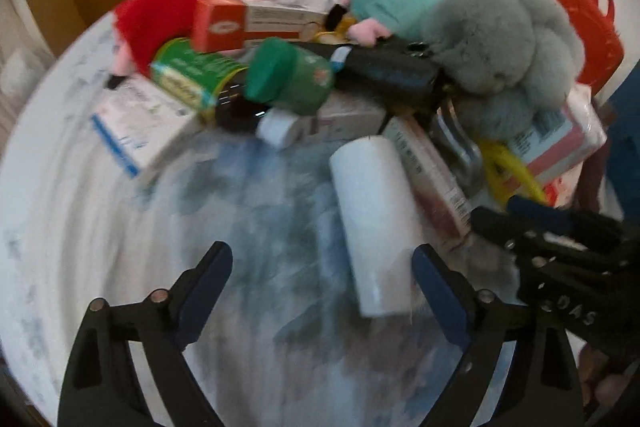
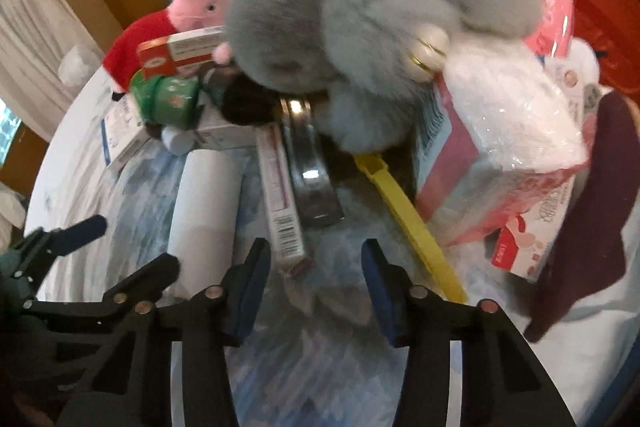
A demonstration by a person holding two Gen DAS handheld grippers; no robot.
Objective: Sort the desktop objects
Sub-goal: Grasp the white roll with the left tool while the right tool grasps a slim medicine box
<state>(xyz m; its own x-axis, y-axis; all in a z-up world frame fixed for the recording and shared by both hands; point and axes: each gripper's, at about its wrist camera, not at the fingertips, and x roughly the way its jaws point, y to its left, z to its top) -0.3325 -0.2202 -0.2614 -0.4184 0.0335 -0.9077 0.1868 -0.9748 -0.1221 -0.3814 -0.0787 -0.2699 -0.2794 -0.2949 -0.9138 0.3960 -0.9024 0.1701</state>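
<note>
Both grippers hang over bare table [image 1: 120, 227] before the pile, left gripper [image 1: 322, 279] with fingers wide, right gripper [image 2: 316, 279] half-open, both empty. Closing carelessly could nudge the white roll [image 1: 370, 223] away or snag the grey plush [image 2: 360, 27].

Wide left tongs [image 1: 322, 279] beside white roll [image 1: 370, 223] — nothing gripped

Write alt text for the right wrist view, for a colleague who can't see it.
The right hand-held gripper hangs open and empty over a marbled tabletop, pointing at a clutter pile: a grey plush toy on top, a white cylinder, a narrow carton and a yellow strip in front.
</note>
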